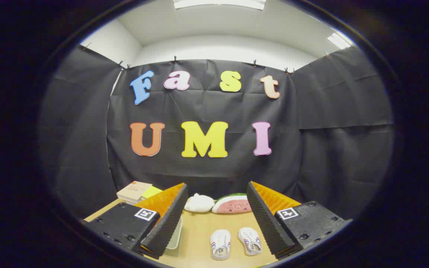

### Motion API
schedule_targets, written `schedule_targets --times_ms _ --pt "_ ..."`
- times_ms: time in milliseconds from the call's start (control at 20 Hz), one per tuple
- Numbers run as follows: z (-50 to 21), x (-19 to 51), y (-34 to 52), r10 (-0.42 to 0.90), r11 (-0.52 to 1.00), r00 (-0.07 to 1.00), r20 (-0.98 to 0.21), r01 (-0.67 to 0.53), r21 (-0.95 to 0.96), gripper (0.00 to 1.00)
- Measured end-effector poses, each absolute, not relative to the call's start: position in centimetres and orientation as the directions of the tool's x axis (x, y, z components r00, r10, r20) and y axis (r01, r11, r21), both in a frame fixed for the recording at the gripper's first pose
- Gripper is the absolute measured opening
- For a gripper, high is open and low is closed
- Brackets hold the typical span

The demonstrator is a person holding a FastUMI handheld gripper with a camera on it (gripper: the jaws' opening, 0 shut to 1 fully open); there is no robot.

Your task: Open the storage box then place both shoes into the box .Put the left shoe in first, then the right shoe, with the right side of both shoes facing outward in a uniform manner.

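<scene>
Gripper view: gripper held above the wooden table, looking forward and slightly down. Fingers spread wide apart, nothing between them, not touching anything. Ridged inner faces visible on both fingers; a square marker tag on top of each.

Two small white shoes on the table, in the gap between the fingers, below and just ahead of the tips. They sit side by side, close but apart. Left-hand one has coloured stripes on its side; right-hand one is angled a bit, stripes too. Which end is toe and which is heel: cannot tell for sure at this size.

Storage box: pale, translucent-looking container edge peeking out just beside the left finger, mostly hidden behind it. Lid state cannot be told. It sits on the table left of the shoes, well clear of them.

Beyond the fingers, at the far edge of the table against the black cloth wall: a white soft lump, can't make out what it is, and touching or just beside it a watermelon-slice-shaped thing, green rim, pink-red face with dark seeds.

Far left corner of the table: a flat tan box or book lying on a yellow sheet, partly behind the left finger.

Above the cloth: white wall and ceiling, ceiling light panels on.
</scene>
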State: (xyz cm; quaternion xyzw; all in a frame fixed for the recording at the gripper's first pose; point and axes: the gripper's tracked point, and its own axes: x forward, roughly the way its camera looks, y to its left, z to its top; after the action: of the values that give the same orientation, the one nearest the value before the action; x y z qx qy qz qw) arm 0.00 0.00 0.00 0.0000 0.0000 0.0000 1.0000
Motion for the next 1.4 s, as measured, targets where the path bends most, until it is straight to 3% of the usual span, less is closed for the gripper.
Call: schedule_targets --times_ms 900,1400 --pt "3.2 -1.2 3.7 0.062 0.998 0.998 -0.003 -0.062 -0.006 1.00" --pt "1.4 -0.4 2.9 0.031 0.999 0.998 -0.049 -0.031 -0.018 1.00"
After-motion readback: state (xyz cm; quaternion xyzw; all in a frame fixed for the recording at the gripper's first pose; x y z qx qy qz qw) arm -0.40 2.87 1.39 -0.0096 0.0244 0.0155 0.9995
